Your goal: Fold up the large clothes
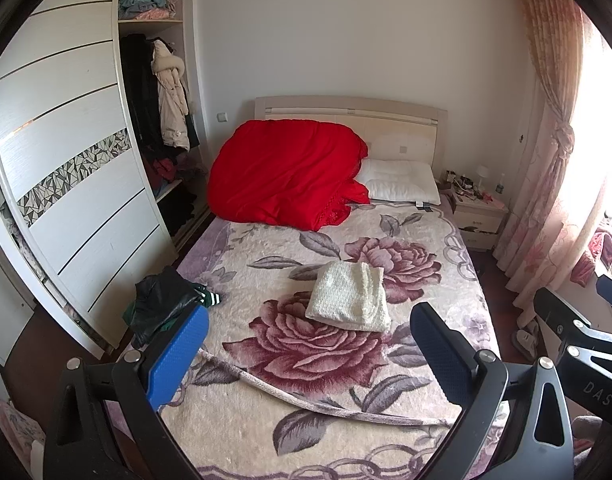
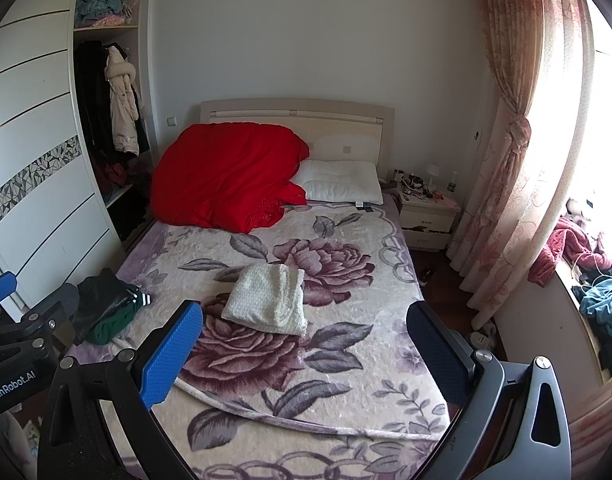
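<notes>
Left wrist view looks down a bed under a rose-patterned blanket, with the left gripper held above its near end, fingers wide apart and empty. Beside it the right gripper hangs spread and empty too. A folded cream garment lies mid-bed; a dark clothes heap sits at the left edge. Far off, a red quilt rests beside a white pillow.
</notes>
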Demonstrator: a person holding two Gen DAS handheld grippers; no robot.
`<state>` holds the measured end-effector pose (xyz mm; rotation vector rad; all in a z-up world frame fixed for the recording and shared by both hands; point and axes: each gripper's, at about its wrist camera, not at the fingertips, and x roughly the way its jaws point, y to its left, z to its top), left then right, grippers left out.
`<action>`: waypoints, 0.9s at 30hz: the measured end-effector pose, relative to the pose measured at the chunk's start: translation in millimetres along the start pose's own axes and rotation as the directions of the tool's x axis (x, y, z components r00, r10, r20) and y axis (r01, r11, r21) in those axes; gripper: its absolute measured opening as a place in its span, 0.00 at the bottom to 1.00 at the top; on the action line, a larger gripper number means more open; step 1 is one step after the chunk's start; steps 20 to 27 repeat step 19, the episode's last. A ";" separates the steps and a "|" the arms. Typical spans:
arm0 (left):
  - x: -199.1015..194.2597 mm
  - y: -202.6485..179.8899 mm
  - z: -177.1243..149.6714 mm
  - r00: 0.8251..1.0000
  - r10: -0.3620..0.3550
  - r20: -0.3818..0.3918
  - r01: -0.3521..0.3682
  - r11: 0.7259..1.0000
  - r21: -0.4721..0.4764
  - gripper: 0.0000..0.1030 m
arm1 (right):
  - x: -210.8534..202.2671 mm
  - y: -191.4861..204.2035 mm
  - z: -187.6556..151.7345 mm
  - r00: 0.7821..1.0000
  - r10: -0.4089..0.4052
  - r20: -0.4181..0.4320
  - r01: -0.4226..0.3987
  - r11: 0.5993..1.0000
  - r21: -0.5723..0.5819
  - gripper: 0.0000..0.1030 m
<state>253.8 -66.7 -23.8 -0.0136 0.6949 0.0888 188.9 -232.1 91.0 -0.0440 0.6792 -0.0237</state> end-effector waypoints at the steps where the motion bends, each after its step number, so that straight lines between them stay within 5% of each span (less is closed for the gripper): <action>1: 0.0 0.2 -0.1 1.000 0.001 0.000 -0.001 1.000 -0.001 1.00 | 0.0 -0.2 0.4 1.000 0.000 -0.001 0.000 1.000 -0.001 1.00; 27: -0.2 -1.0 2.4 1.000 0.006 0.006 -0.006 1.000 -0.009 1.00 | 1.8 0.9 2.8 1.000 0.002 0.003 -0.002 1.000 -0.004 1.00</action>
